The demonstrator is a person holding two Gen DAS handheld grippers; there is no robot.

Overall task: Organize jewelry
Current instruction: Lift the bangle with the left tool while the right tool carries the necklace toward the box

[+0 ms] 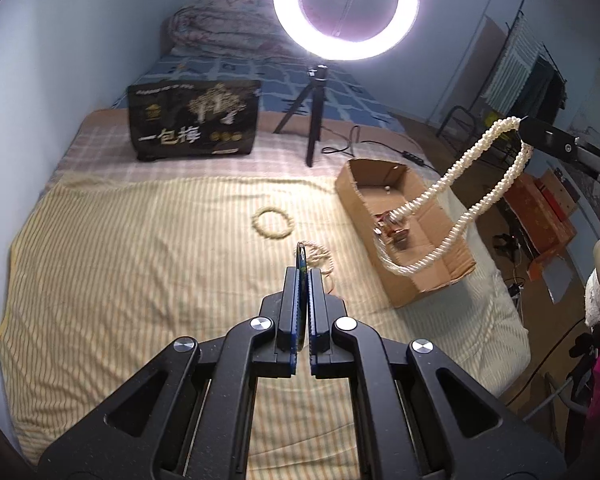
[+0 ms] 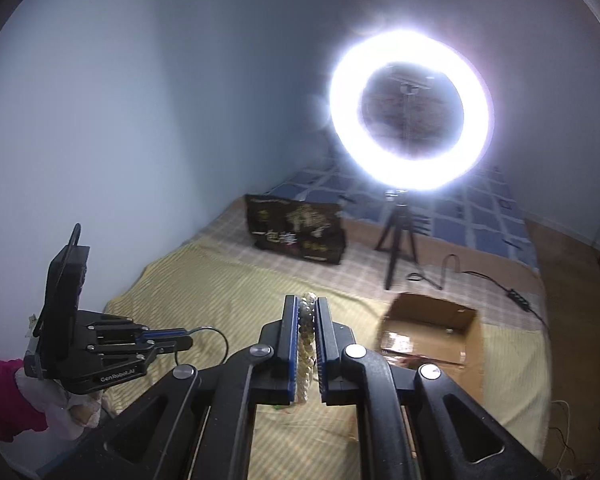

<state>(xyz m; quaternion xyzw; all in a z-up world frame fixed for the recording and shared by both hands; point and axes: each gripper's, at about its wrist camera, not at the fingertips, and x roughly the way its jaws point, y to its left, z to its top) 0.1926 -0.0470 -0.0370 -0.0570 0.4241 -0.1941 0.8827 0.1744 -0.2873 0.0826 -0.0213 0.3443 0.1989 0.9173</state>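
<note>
Left wrist view: right gripper, fingers clenched on pearl necklace, which hangs lengthwise down into cardboard box.

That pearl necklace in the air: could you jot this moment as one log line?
right hand-held gripper: shut on pearl necklace | necklace: hanging above cardboard box | left hand-held gripper: shut on thin cord | bead bracelet: on bedspread
</note>
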